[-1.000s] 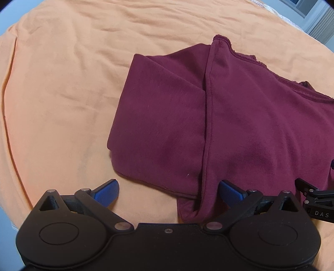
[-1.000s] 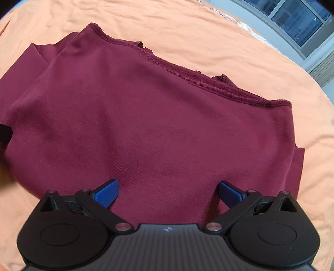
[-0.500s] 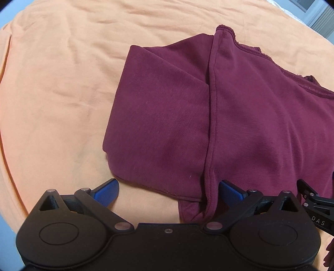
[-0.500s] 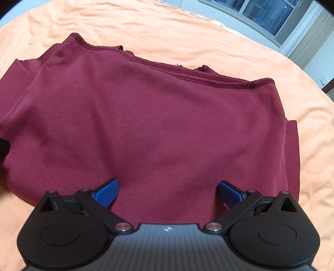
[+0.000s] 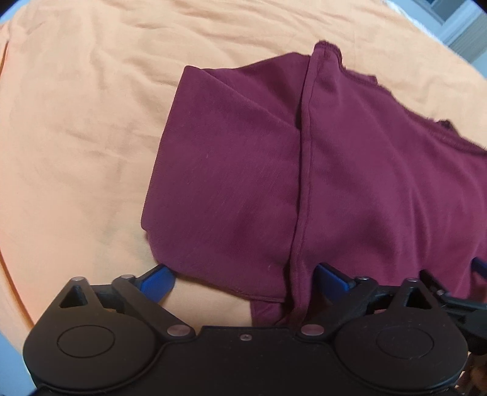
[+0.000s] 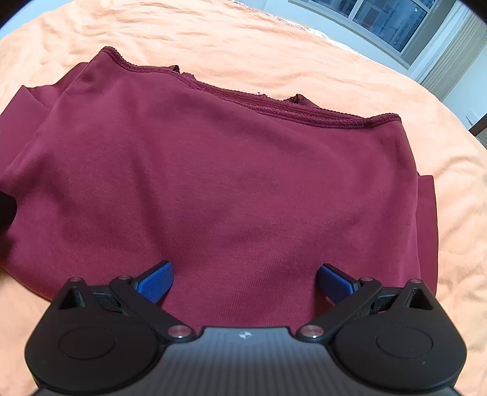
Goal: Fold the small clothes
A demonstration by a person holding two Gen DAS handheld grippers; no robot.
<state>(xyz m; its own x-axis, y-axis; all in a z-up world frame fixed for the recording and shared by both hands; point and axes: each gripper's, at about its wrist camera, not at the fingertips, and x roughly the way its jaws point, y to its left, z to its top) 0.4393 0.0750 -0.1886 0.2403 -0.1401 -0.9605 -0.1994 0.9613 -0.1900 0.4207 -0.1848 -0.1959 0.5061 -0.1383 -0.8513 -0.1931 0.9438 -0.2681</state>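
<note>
A dark red knit garment [image 5: 350, 182] [image 6: 228, 182] lies partly folded on an orange bedsheet [image 5: 91, 106]. In the left wrist view a folded-in side panel [image 5: 225, 189] lies left of a long seam. My left gripper [image 5: 245, 281] is open over the garment's near left corner, blue pads on either side of the hem, holding nothing. My right gripper [image 6: 245, 281] is open just above the garment's near edge, its blue pads apart over the cloth. The right gripper's tip [image 5: 450, 301] shows at the lower right of the left wrist view.
The orange sheet [image 6: 334, 70] spreads around the garment, wrinkled, with bare room to the left and far side. A window [image 6: 389, 18] and a curtain [image 6: 453, 51] stand beyond the bed at the upper right.
Both grippers have come lower and closer to the garment's near edge. The right view has swung so the neckline sits more centred. Both stay open; the garment has not moved.
</note>
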